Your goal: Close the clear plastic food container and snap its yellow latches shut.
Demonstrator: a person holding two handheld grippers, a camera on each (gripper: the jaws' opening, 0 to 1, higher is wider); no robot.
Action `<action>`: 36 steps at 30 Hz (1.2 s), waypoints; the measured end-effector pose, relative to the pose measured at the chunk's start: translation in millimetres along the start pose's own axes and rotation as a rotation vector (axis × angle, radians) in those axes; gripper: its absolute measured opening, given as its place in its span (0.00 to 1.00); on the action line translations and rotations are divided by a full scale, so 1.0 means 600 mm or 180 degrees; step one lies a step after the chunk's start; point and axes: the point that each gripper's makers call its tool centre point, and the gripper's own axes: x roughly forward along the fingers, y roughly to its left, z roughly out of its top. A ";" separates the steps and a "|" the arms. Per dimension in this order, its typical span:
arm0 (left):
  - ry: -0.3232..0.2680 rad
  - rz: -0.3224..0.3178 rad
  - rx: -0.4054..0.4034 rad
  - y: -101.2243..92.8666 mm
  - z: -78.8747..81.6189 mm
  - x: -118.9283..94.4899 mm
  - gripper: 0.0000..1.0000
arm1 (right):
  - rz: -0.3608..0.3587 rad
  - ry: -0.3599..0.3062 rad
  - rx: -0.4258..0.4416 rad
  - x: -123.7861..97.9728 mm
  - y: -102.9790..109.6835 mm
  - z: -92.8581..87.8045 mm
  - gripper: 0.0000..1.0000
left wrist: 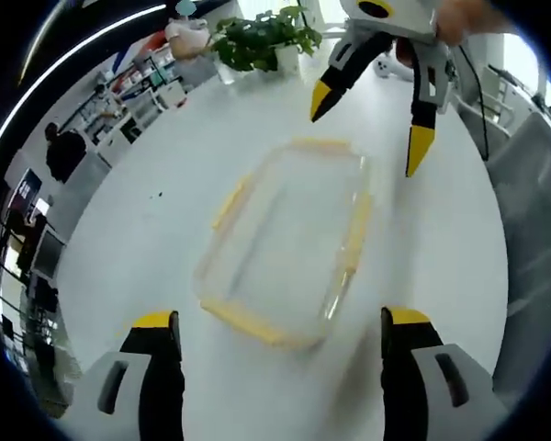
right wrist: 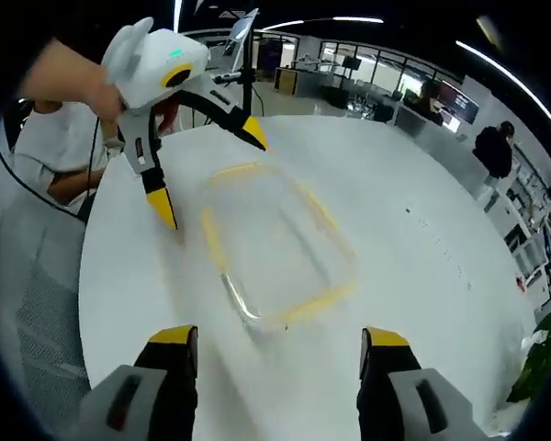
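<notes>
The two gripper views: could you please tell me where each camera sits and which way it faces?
Left gripper view: rides on the left tool, looking along its open jaws at the clear container on the white table; the right tool faces it, a hand on top.
Right gripper view: rides on the right tool, looking from the opposite side; the left tool faces it, held by a hand.
Shared: the container, the table and both tools.
</notes>
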 end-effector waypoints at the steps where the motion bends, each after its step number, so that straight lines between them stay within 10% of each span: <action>1: -0.0007 0.0017 -0.0004 -0.002 -0.002 -0.002 0.88 | -0.0010 -0.0021 0.0001 -0.001 0.001 -0.001 0.70; 36: -0.0435 0.0288 -0.0725 -0.093 -0.072 -0.074 0.93 | -0.0384 -0.0688 0.0560 -0.075 0.079 -0.072 0.71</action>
